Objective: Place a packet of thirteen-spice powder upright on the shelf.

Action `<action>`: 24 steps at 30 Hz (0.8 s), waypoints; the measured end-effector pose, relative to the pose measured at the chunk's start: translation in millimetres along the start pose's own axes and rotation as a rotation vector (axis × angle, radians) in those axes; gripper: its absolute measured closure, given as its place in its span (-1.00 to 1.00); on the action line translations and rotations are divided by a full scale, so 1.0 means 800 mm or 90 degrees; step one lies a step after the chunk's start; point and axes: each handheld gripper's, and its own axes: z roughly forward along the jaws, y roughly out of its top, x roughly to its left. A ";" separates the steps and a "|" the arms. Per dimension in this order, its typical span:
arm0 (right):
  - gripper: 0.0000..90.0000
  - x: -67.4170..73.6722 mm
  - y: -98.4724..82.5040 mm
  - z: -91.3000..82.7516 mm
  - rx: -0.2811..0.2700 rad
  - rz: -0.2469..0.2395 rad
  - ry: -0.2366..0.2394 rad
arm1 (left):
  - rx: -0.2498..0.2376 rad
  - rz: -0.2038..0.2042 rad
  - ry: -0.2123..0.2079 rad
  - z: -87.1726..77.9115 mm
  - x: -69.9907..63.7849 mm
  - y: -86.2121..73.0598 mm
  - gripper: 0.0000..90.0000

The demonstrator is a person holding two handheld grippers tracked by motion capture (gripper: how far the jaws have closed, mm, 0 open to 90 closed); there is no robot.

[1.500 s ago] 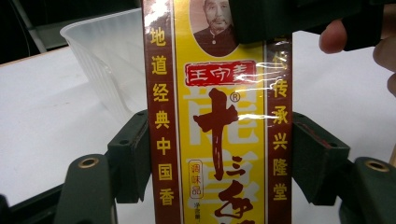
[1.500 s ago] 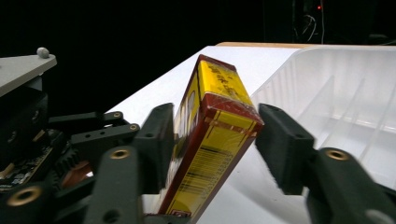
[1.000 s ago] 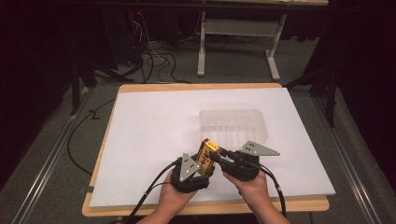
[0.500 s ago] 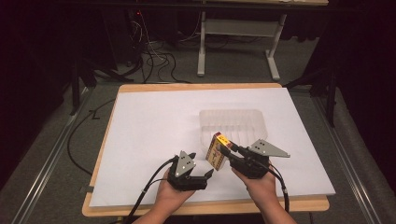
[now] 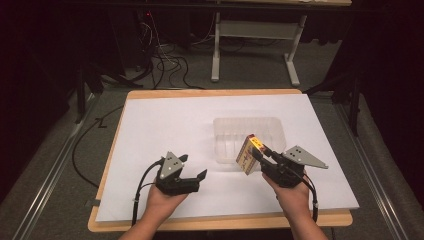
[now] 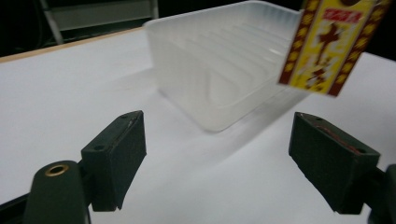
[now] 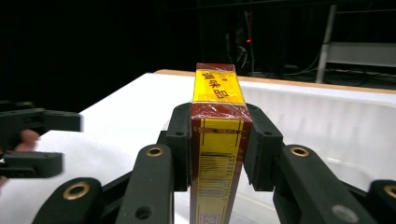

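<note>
white sheet [image 5: 165, 130] covers nearly the whole wooden tabletop [image 5: 210, 93], wood edge showing around it. grey carpet floor [image 5: 50, 165] all around. tangle of black cables [image 5: 165, 60] on floor behind the table, next to a grey-legged desk frame [image 5: 255, 37]. background dark

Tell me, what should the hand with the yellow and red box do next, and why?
Probably carry the yellow and red box forward over the clear plastic tray and lower it in. The right gripper is clamped on it, holding it at the tray's near edge, and the left gripper stands open and apart.
</note>
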 end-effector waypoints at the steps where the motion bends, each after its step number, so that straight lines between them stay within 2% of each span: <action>1: 0.52 -0.002 0.001 -0.002 -0.003 0.002 -0.006 | 0.003 0.009 0.012 -0.005 0.006 -0.003 -0.56; 2: 0.52 -0.007 0.003 -0.006 -0.009 0.004 -0.016 | 0.011 0.025 0.034 -0.013 0.017 -0.010 -0.56; 3: 0.52 -0.009 0.004 -0.007 -0.012 0.005 -0.022 | 0.011 0.022 0.044 -0.017 0.024 -0.015 -0.55; 6: 0.52 -0.015 0.006 -0.010 -0.018 0.005 -0.045 | 0.010 -0.002 0.060 -0.026 0.042 -0.026 -0.52; 9: 0.51 -0.018 0.008 -0.010 -0.024 0.007 -0.067 | -0.004 -0.013 0.078 -0.032 0.051 -0.026 -0.52; 11: 0.52 -0.019 0.010 -0.008 -0.027 0.003 -0.081 | -0.005 -0.018 0.077 -0.032 0.052 -0.026 -0.52; 16: 0.51 -0.020 0.012 -0.003 -0.034 -0.001 -0.110 | -0.008 0.000 0.066 -0.031 0.043 -0.026 -0.52; 19: 0.51 -0.021 0.015 0.008 -0.037 0.002 -0.136 | -0.013 0.014 0.059 -0.030 0.037 -0.025 -0.51; 21: 0.51 -0.021 0.016 0.011 -0.038 0.002 -0.141 | -0.012 0.014 0.056 -0.030 0.037 -0.025 -0.51; 24: 0.51 -0.022 0.022 0.025 -0.043 0.003 -0.165 | -0.013 0.012 0.056 -0.030 0.037 -0.025 -0.51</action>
